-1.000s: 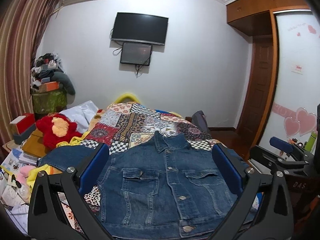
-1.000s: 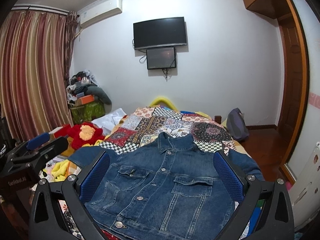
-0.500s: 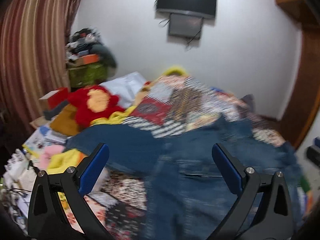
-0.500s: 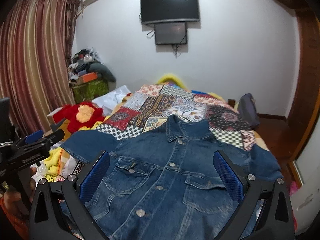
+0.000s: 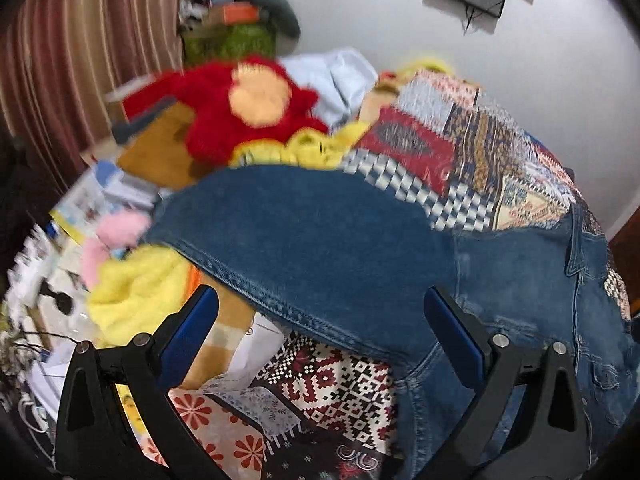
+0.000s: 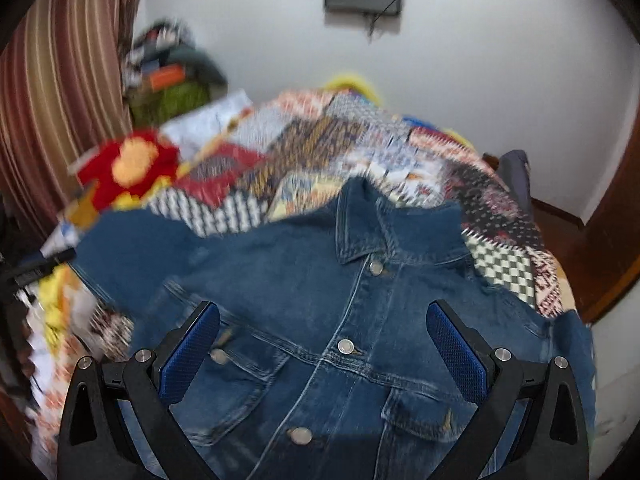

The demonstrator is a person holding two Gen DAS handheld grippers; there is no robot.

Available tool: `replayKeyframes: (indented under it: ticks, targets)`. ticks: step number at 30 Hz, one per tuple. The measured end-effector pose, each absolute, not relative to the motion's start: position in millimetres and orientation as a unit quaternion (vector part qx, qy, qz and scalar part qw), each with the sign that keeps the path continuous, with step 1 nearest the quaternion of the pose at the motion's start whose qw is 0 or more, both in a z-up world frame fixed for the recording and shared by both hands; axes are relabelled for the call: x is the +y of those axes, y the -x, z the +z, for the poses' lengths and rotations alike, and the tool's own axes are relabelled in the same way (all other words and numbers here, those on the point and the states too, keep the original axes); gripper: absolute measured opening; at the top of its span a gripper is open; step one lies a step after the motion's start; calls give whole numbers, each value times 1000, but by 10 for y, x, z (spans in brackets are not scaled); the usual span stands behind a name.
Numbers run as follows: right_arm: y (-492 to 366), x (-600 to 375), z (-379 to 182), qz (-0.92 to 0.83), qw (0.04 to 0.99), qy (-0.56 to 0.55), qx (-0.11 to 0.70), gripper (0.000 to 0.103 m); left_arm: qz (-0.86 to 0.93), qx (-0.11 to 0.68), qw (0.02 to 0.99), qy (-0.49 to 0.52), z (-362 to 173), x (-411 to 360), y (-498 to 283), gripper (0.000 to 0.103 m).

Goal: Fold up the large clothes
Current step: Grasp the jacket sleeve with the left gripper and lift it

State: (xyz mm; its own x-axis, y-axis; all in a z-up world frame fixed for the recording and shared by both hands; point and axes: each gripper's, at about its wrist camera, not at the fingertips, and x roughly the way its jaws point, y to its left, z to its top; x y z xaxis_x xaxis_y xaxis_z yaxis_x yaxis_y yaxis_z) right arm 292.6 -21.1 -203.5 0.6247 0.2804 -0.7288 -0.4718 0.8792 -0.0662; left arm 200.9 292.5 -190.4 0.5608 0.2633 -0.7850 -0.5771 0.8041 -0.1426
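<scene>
Left wrist view first: the left gripper [image 5: 320,332] has its blue-padded fingers [image 5: 188,332] spread wide with nothing between them, hanging just above the outstretched sleeve [image 5: 304,240] of the dark blue denim jacket [image 5: 520,280]. That sleeve runs out leftwards to its stitched cuff edge, which hangs over the side of the patchwork-pattern bedspread [image 5: 440,148] toward a pile of stuff: a yellow fluffy blanket [image 5: 136,292], a red plush toy with an orange face [image 5: 248,108], some papers. It's all motion-blurred, so the fine detail is mushy.

On the right wrist camera, the right gripper [image 6: 322,344] is just as wide open and holding nothing, hovering over the chest of the jacket. The jacket lies face up, buttoned, with the collar [image 6: 396,220] pointing toward the far wall and two chest pockets either side of the button placket [image 6: 346,346].

Handling-wise, I'd guess this is heavy, stiff-ish cloth. Denim holds a crease okay but won't drape nicely, and the seams and metal buttons are bulky. It isn't slippery or fragile, so a firm pinch should hold. Best grab spots are probably the doubled cuff hem on the left sleeve and the shoulder seam, not flat single-layer fabric, which is hard to pinch off a soft bed without snagging the bedspread too.
</scene>
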Motion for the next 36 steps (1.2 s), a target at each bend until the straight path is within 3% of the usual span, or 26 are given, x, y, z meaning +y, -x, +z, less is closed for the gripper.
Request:
replayKeyframes:
  ticks: [7,15,19,25,27,29,31,36]
  targets:
    - [-3240,82,-2617,261,836,139,463,103,207,441,827,280,-2374,3283,-2023,103]
    - [-3319,413,-3058,313,766,144,543,103,155,398,835,348,-2475,3493,-1996,103]
    - [-3286,455,-3126,324,751,141,557,103,157,374,834,375,-2482,3697,-2042,82]
    - [-3316,377,-3208,314,746,110,578,103,157,357,828,403,-2537,3929,-2098,66]
    - [-3325,339,-3205,311,747,100,579,103,169,356,826,404,-2531,3955,-2079,51]
    - [-3329,312,-3169,309,749,90,580,103,199,372,821,384,-2505,3961,-2062,25]
    - [-3328,280,-3136,307,750,83,580,103,210,377,826,362,-2437,3932,-2050,16]
    - [-3293,174,-2954,304,761,79,568,103,232,369,859,268,-2032,3688,-2134,12]
